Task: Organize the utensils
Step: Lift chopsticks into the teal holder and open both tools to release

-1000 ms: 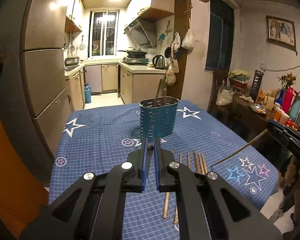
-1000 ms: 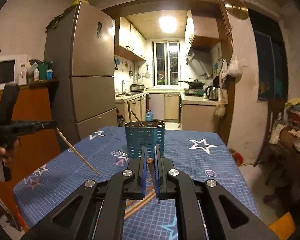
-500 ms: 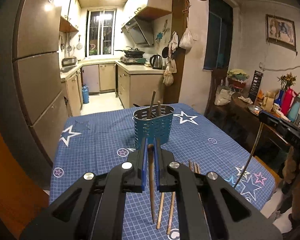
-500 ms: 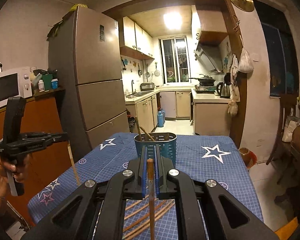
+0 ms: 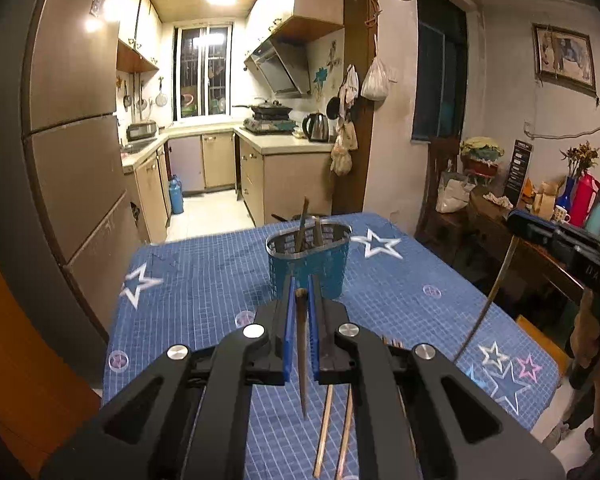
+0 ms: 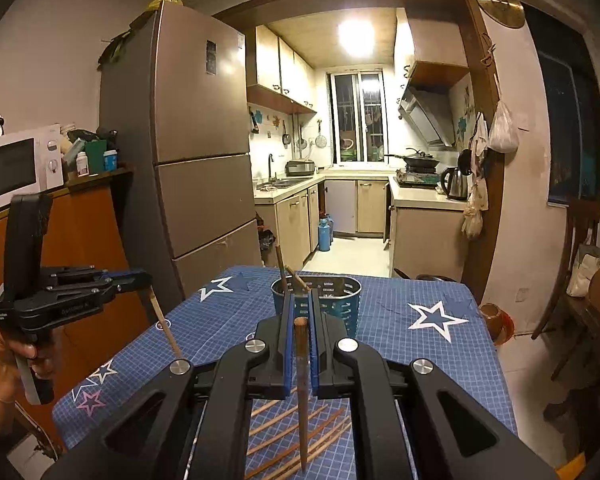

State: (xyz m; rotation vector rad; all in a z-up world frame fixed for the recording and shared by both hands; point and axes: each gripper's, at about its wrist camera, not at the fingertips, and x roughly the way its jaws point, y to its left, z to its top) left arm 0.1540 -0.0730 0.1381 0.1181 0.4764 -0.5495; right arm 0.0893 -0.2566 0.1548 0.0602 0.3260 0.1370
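Your left gripper (image 5: 300,300) and right gripper (image 6: 300,312) each have fingers clamped on one hanging chopstick (image 5: 301,352) (image 6: 301,392), centre frame, above loose chopsticks (image 6: 296,440) on the counter (image 5: 204,280), the blue utensil holder (image 5: 308,268) beyond.

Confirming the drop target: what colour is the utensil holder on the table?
Teal-blue, slotted sides, silvery inside; the holder shows best in the right wrist view.

left wrist — faces kitchen over table (image 5: 204,280) | right wrist — same; both share holder (image 6: 342,306)
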